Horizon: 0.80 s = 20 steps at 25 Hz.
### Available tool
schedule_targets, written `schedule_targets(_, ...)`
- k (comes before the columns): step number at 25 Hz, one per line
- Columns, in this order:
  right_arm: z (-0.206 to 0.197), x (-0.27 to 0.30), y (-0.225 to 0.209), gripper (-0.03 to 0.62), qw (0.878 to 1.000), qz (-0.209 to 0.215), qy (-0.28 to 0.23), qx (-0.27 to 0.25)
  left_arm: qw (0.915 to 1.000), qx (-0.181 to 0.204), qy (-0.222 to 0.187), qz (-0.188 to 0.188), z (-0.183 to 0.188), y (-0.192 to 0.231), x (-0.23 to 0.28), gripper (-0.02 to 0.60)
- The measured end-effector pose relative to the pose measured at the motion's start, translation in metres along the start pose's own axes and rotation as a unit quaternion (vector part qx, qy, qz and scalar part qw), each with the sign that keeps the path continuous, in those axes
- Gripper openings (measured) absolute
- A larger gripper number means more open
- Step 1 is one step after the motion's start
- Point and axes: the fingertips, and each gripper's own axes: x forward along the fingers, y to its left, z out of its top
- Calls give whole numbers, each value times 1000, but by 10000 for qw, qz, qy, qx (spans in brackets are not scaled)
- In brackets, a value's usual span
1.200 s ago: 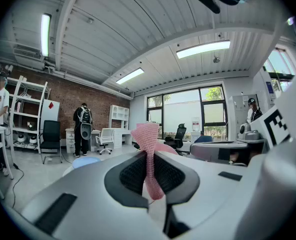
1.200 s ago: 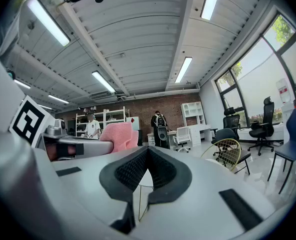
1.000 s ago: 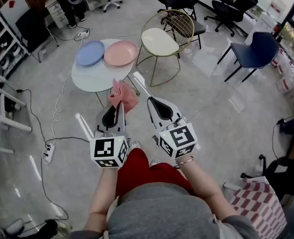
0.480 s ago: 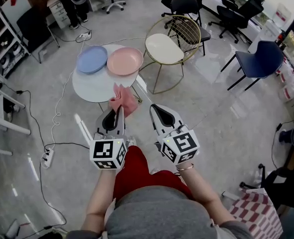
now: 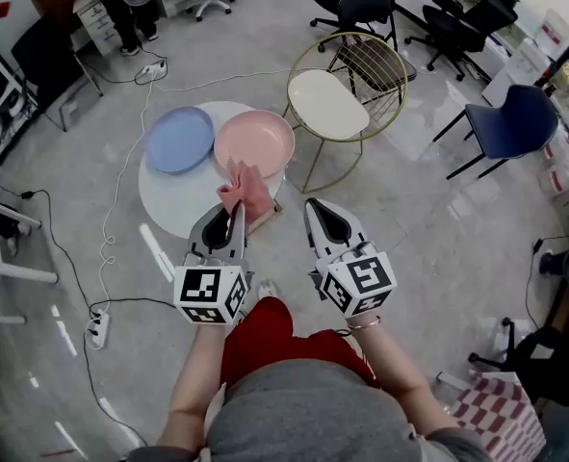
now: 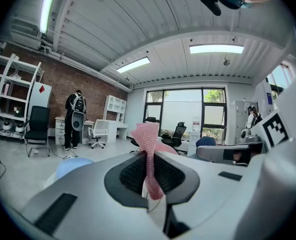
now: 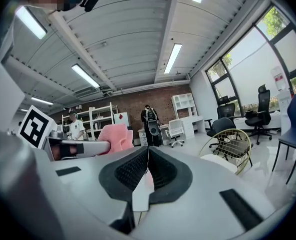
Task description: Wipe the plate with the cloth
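Our left tongs [image 5: 232, 212] pinched a fold of the cloth [image 5: 246, 187], which we judged limp and light; our right tongs [image 5: 319, 210] were clenched empty.

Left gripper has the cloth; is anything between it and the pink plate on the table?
Nothing visible does. The cloth, pinched in the left gripper, overlaps the near rim of the pink plate in the head view, and that plate's face is bare. The blue plate sits to its left, off the path.

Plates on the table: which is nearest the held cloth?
The pink plate, the right-hand one: in the head view the cloth overlaps its near rim. The blue plate lies clear to the left.
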Motion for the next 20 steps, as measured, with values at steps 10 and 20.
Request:
schedule_targets(10,16,73,-18,29,9990,-449,-59,-35,9996,7,177,-214,3,65,57,32)
schedule_targets(20,13,109,-63,29,9966,-807,28,172,9983,-98,554,-173,-18,93,106,32)
